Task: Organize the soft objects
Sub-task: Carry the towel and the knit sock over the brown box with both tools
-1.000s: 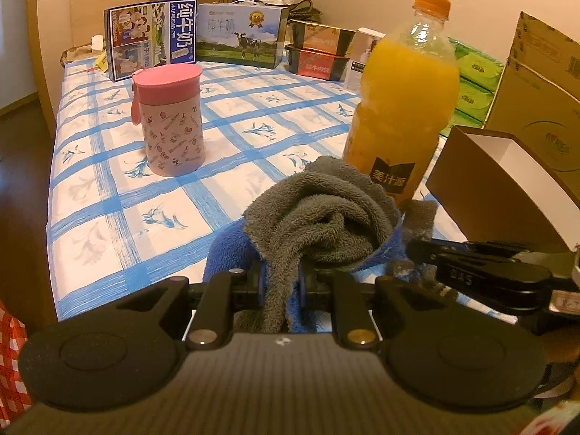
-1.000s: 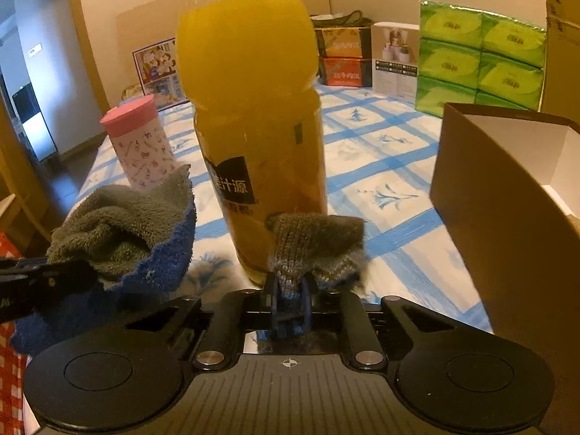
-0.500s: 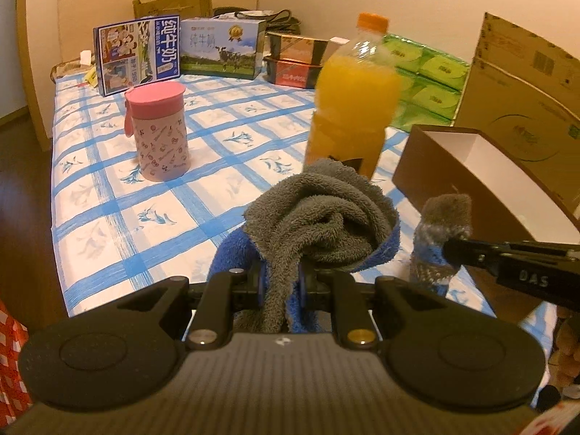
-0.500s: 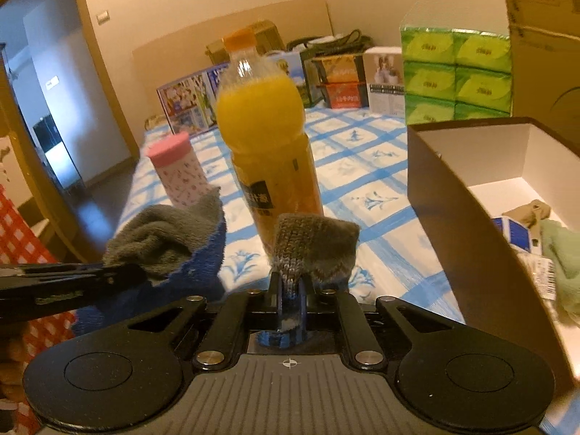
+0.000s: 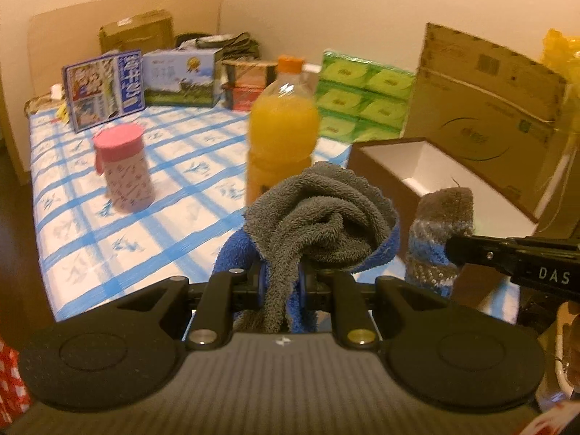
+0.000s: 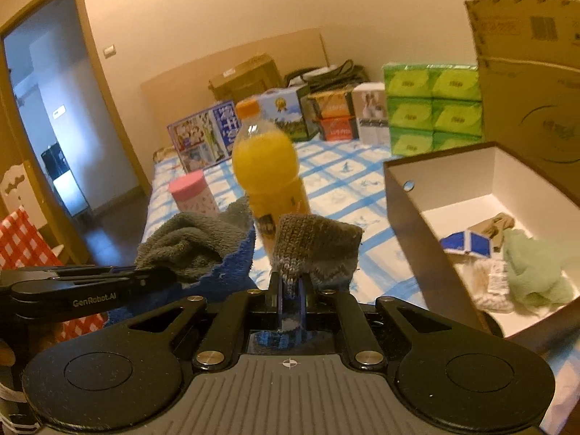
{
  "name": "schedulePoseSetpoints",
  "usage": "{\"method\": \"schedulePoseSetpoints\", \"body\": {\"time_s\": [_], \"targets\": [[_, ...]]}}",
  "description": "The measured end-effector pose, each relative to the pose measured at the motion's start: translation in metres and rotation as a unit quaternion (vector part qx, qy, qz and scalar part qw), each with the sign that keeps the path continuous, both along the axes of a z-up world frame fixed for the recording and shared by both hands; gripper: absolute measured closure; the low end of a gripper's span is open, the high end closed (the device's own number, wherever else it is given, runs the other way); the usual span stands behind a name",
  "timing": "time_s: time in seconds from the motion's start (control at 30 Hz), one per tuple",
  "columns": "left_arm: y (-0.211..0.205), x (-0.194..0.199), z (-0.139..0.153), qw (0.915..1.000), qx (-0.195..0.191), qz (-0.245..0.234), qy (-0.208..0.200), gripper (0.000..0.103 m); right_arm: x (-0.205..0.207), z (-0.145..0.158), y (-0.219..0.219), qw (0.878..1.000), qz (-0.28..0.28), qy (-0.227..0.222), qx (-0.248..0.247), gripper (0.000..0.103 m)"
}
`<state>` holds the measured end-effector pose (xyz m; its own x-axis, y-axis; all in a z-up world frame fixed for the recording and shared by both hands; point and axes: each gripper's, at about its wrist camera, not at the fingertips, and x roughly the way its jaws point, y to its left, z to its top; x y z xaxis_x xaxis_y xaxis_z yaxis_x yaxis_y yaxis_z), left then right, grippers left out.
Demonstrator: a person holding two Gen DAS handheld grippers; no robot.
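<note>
1. The left gripper (image 5: 281, 282) is clamped on a bunched grey and blue towel (image 5: 319, 217), which bulges up out of the jaws and sits above the checked bedsheet (image 5: 181, 166).
2. The right gripper (image 6: 290, 290) is clamped on a grey knitted sock (image 6: 315, 246) with blue stripes; the cuff stands upright out of the jaws.
3. In the left wrist view the sock shows at 3 o'clock from the towel, just beside it but apart, with the right gripper's black finger (image 5: 514, 257) reaching in from the right edge.
4. In the right wrist view the towel lies at 9 o'clock from the sock, with the left gripper's arm entering from the left edge.
5. An orange juice bottle (image 6: 268, 170) stands upright on the bedsheet at 12 o'clock, behind both held things.
6. A pink cup with a pink lid (image 5: 123, 166) stands at 10 o'clock from the towel in the left wrist view, well apart from the bottle.
7. A brown box (image 6: 417, 224) with a white inside sits open at 3 o'clock in the right wrist view; it holds a pale green cloth (image 6: 533, 272), a blue and white item and a tan piece.
8. Green tissue packs (image 6: 435, 105) are stacked at 1 o'clock, near the far wall.
</note>
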<state>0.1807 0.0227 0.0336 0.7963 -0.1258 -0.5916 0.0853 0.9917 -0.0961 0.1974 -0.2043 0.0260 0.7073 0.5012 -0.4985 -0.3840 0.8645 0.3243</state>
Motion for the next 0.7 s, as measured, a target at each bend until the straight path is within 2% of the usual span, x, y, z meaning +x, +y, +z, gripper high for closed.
{"method": "schedulePoseSetpoints", "body": {"time_s": [0.27, 0.7], "targets": [[-0.038, 0.005, 0.025, 0.9985, -0.006, -0.046, -0.029, 0.088, -0.006, 0.024, -0.036, 0.999, -0.032, -0.026, 0.012, 0.095], [-0.109, 0.047, 0.047, 0.9916, -0.024, -0.116, -0.053, 0.088, 0.014, 0.042, -0.105, 0.994, -0.094, -0.053, 0.0, 0.095]]}}
